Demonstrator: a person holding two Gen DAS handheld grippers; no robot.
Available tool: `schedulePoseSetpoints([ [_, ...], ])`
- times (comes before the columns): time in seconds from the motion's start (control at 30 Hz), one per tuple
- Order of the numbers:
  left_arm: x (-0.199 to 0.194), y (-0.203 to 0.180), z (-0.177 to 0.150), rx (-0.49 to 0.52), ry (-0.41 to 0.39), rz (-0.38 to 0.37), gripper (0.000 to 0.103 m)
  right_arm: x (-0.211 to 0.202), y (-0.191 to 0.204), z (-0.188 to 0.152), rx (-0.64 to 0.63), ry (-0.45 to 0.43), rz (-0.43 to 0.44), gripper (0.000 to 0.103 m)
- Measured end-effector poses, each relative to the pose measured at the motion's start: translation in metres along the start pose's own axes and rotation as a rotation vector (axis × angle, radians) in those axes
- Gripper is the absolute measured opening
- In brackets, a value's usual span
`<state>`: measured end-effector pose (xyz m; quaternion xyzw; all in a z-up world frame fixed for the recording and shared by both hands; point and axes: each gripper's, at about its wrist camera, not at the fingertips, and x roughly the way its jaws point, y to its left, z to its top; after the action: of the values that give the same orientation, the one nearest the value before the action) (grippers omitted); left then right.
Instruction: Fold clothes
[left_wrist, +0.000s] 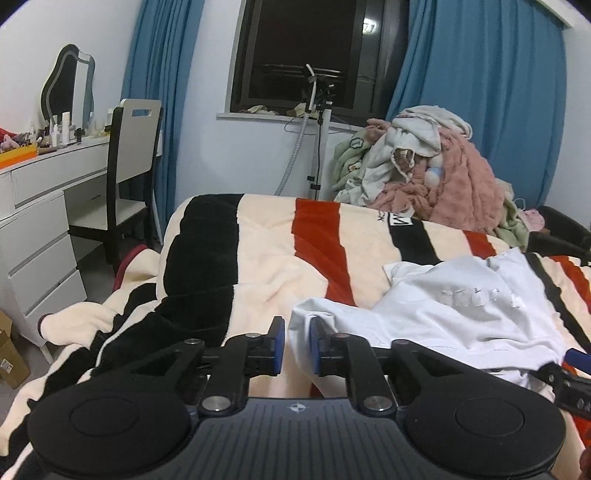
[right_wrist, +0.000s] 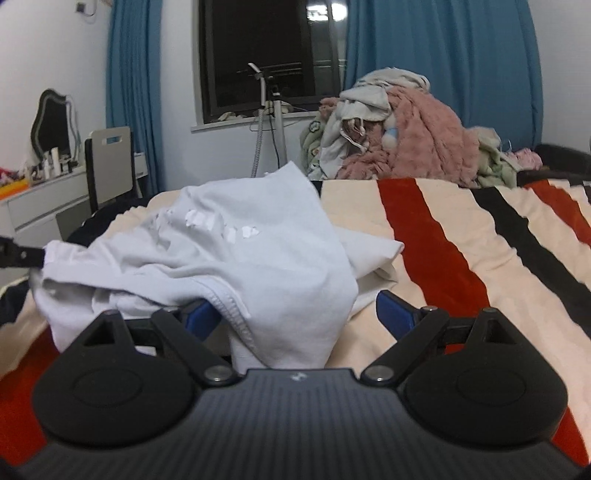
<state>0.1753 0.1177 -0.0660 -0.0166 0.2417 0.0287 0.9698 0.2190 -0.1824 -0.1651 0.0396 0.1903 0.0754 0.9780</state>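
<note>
The left gripper has its blue-padded fingers close together with a narrow gap; the edge of the white shirt sits at that gap, against the right finger, but whether it is pinched I cannot tell. The shirt lies rumpled on the striped blanket of the bed, spreading to the right of these fingers.

The right gripper has its fingers wide apart. A hemmed fold of the shirt hangs down between them and drapes over the left finger, while the right finger is bare above the blanket. Ahead of both grippers, past the bed's far edge, is a heap of clothes. A tabletop with bottles stands far to the left.
</note>
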Motion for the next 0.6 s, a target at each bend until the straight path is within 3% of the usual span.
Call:
schedulePoseSetpoints([
  [0.23, -0.033, -0.017, -0.002, 0.145, -0.045, -0.024, 0.046, -0.005, -0.013, 0.006, 0.077, -0.013, -0.025, 0.091],
  [0.47, -0.051, -0.073, -0.03, 0.456, -0.119, -0.099, 0.068, -0.01, -0.018, 0.009, 0.108, -0.034, -0.04, 0.091],
  [0.6, -0.037, -0.105, -0.045, 0.505, -0.105, -0.067, 0.07, -0.009, -0.023, 0.012, 0.133, -0.037, -0.048, 0.091],
])
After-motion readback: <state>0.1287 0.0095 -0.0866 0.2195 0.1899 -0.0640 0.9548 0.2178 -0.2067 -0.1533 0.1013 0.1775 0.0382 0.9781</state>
